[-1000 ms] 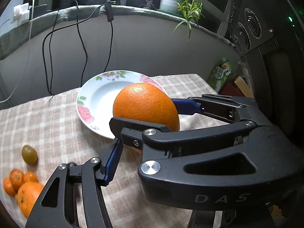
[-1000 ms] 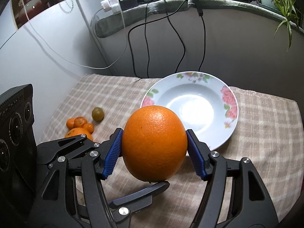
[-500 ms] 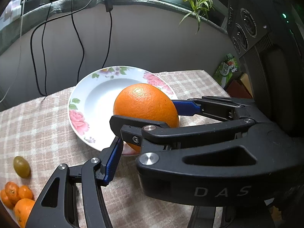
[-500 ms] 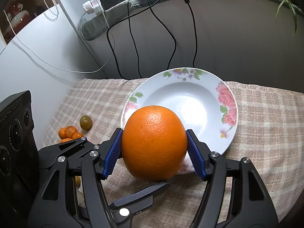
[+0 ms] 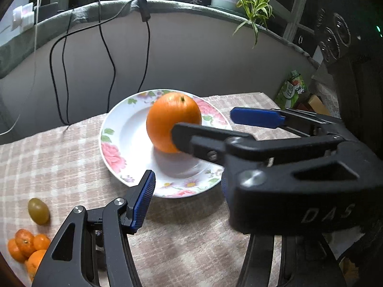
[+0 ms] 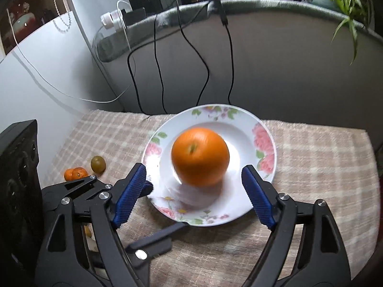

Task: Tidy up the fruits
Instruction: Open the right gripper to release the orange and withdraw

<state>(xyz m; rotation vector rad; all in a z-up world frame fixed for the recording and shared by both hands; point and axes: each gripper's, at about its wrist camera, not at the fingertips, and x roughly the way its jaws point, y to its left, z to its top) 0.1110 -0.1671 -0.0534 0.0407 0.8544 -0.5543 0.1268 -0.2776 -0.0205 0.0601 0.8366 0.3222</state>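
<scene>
A large orange (image 6: 199, 156) lies in the flowered white plate (image 6: 263, 138), blurred, just beyond my right gripper (image 6: 194, 174). That gripper's jaws are opening; its blue pads (image 6: 258, 196) stand clear of the orange on both sides. In the left wrist view the orange (image 5: 172, 119) rests on the plate (image 5: 112, 148), with the right gripper (image 5: 203, 122) reaching in from the right. My left gripper (image 5: 186, 179) is open with nothing in it, under the right one, at the plate's near rim. A green fruit (image 5: 38, 210) and small mandarins (image 5: 26, 246) lie on the checked cloth at the left.
A black speaker (image 5: 347, 35) stands to the right of the table, and black equipment (image 6: 16, 167) fills the left of the right wrist view. Cables (image 6: 158, 71) hang down the wall behind the plate. A green packet (image 5: 290, 88) sits at the table's far right corner.
The right gripper's pads, clamped on the orange before, have spread apart. The orange has dropped into the plate and turned its stem end up. Both grippers have edged closer to the plate.
</scene>
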